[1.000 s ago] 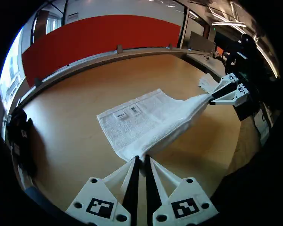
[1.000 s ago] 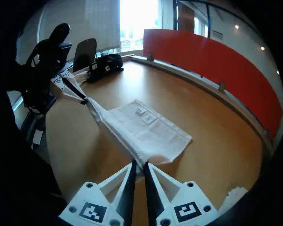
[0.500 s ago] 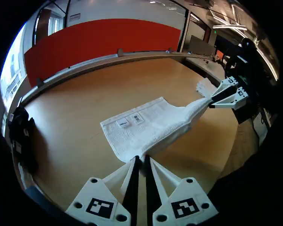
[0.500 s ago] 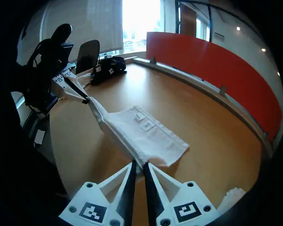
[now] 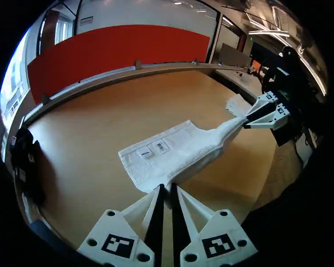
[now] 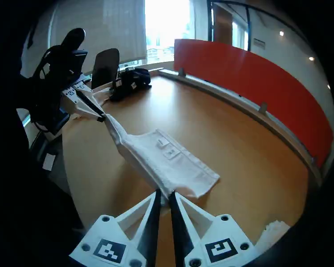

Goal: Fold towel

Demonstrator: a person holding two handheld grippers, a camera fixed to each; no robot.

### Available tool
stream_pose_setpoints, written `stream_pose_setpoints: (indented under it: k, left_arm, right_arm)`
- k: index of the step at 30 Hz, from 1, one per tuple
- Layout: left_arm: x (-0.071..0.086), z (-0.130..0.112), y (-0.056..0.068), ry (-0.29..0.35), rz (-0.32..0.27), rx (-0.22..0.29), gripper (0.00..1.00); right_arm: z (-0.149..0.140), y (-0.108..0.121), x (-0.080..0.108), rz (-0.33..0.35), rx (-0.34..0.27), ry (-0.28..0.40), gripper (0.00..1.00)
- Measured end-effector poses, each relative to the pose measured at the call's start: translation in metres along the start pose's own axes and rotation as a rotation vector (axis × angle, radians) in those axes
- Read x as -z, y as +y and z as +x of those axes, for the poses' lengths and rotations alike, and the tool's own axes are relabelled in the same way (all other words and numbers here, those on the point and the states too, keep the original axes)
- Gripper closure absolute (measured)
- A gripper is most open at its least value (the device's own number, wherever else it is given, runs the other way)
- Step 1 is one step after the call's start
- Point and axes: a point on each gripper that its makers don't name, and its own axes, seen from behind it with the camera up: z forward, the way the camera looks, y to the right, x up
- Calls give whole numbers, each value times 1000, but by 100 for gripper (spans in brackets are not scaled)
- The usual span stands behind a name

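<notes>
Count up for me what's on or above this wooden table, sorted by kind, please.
Hand-held grippers: 2 (left hand-held gripper, right hand-held gripper)
White towel, pinched at two corners by them: 1
Other white cloth pile, near the table edge: 1
Black bag: 1
Total: 5

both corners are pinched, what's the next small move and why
Probably carry both corners forward together toward the far edge. The left hand-held gripper and right hand-held gripper each pinch a near corner of the white terry towel, raised, while the rest lies flat on the wooden table.
</notes>
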Motion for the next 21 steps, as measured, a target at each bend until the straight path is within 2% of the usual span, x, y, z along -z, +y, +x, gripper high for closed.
stream_pose_setpoints:
  k: [14, 21]
  left_arm:
    - [-2, -2, 6, -4, -12, 20, 89]
    - [-13, 1, 0, -9, -7, 38, 90]
  right_arm:
    - [1, 4, -3, 4, 4, -3, 85]
    - [-1, 13, -13, 5, 5, -21, 85]
